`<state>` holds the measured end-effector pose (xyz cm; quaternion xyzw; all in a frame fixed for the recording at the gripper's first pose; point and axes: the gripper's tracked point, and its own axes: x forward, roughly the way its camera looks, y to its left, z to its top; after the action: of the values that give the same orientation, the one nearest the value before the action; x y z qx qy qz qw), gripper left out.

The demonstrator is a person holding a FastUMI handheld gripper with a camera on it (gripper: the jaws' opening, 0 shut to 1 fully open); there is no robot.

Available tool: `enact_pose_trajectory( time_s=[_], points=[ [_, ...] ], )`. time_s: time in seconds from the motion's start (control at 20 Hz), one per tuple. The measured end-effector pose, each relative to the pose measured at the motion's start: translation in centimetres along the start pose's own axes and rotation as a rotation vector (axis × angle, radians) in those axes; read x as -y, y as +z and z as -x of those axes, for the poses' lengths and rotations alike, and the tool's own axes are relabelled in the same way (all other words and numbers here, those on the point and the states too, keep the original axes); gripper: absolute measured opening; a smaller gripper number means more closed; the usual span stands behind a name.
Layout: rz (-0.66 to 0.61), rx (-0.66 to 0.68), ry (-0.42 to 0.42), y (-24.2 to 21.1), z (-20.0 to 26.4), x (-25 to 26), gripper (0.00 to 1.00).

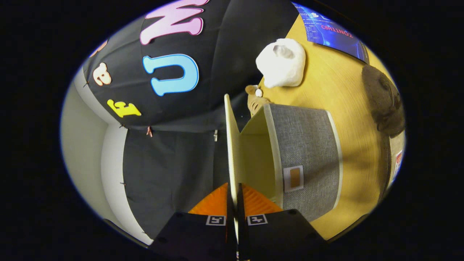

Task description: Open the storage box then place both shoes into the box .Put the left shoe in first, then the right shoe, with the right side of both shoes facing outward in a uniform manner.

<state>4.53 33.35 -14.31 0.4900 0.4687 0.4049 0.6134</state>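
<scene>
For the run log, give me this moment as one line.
tool shut on lid | storage box lid swung open | dark shoe on table | nothing boxed yet

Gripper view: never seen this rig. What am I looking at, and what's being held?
A person carries a hand-held two-finger gripper; the fisheye camera rides on it and looks forward along the fingers, so the scene appears tilted. The fingers are shut on the thin cream lid panel of a grey fabric storage box, swung open. The box sits on a yellow wooden table. Beyond the box lie a fluffy white shoe and a small tan plush item, hard to identify. A dark brown fuzzy shoe lies to one side.
</scene>
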Motion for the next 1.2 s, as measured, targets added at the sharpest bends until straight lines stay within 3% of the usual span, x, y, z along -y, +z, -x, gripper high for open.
enact_pose_trajectory(
  time_s=[0.35, 0.5, 0.6, 0.9, 1.2],
  points=[
    [0.079, 0.002, -0.112, -0.4, -0.5, -2.7, 0.05],
    [0.197, 0.006, -0.277, -0.5, -1.3, -2.9, 0.05],
    [0.266, 0.015, -0.334, -0.4, -1.9, -5.0, 0.05],
    [0.421, -0.018, -0.33, -2.9, -6.5, -12.1, 0.05],
    [0.394, -0.04, -0.307, -6.0, -13.2, -15.0, 0.06]
  ],
)
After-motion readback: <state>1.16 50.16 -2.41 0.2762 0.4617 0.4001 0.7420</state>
